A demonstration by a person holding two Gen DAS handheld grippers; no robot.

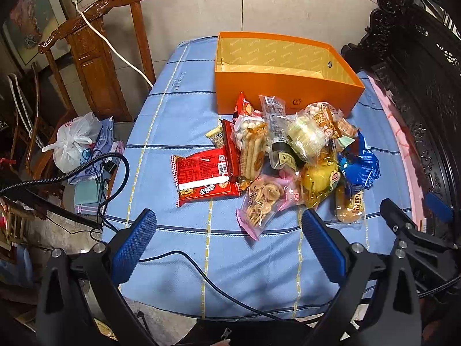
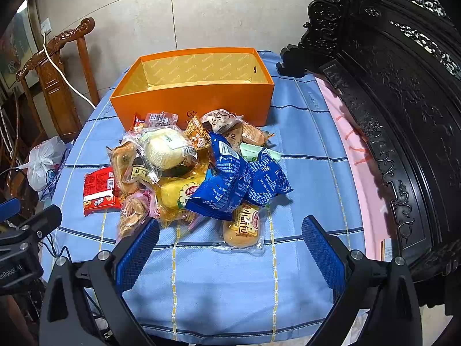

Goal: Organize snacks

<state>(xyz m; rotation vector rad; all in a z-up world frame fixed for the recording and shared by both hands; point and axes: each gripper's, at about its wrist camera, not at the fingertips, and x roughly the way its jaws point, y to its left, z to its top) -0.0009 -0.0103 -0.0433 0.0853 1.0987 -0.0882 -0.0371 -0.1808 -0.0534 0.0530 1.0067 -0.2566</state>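
A pile of wrapped snacks lies on the blue checked tablecloth (image 1: 178,109) (image 2: 311,155), just in front of an orange box (image 1: 283,92) (image 2: 190,101) that shows nothing inside. The pile includes a red packet (image 1: 204,177) (image 2: 98,190), a blue bag (image 1: 358,164) (image 2: 233,178), a yellow bag (image 1: 319,181) (image 2: 175,193), a clear bag of round biscuits (image 1: 259,201) and a bread bun (image 2: 243,226). My left gripper (image 1: 227,248) stands open near the table's front edge, short of the pile. My right gripper (image 2: 230,250) is open too, just before the bun.
A carved brown wooden chair (image 1: 95,54) (image 2: 54,69) with a white cable stands at the back left. Dark carved furniture (image 1: 417,66) (image 2: 403,92) lines the right side, past a pink strip. A white plastic bag (image 1: 75,144) and black cables (image 1: 184,259) lie at left.
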